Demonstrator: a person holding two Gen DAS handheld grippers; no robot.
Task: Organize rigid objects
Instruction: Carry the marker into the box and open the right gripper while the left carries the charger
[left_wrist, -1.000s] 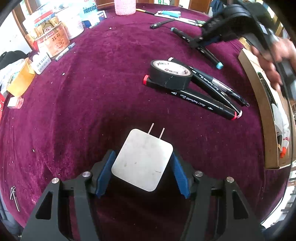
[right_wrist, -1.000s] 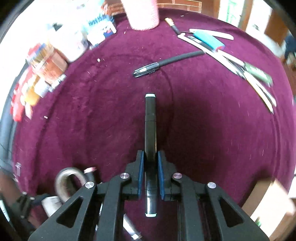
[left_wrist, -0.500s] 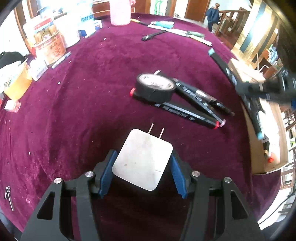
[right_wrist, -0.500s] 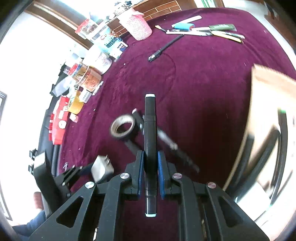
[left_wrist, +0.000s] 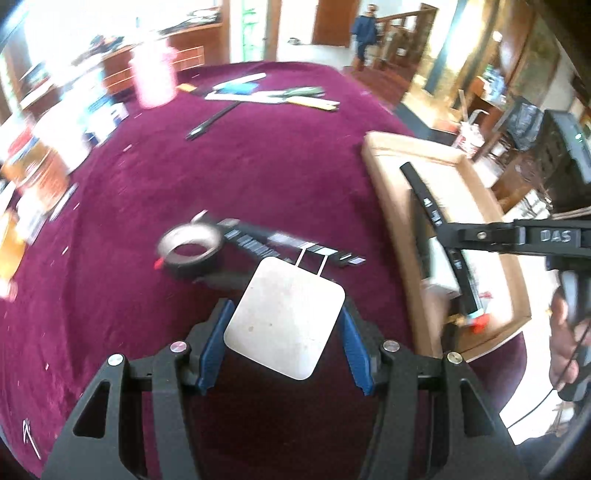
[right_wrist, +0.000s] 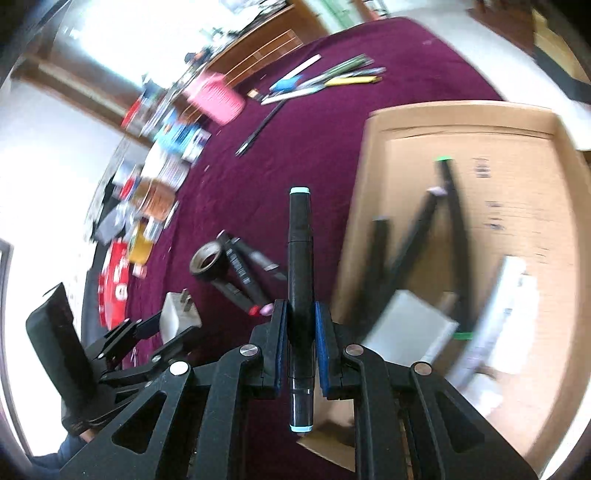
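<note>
Two items are seen carried at once. In the left wrist view, a flat white square plug-in charger (left_wrist: 284, 317) with two metal prongs is clamped by its side edges between the blue pads of the left gripper (left_wrist: 283, 341), whose jaws stand about half apart around it. Its broad face is turned to the camera and its prongs point forward, away from the hand, toward a roll of black tape (left_wrist: 190, 251) lying on the dark red velvet tablecloth (left_wrist: 258, 155). The shallow brown cardboard tray (left_wrist: 388, 192) lies to the right, already holding black markers, so a drop-off there is judged likely.

In the right wrist view, a long black marker with pale blue end caps (right_wrist: 301, 258) is pinched near its rear third by the nearly closed right gripper (right_wrist: 301, 345). Its long axis runs along the fingers, its far end pointing ahead. It is held above the cloth, just beside the tray's near edge, apparently for release among the other markers.
</note>
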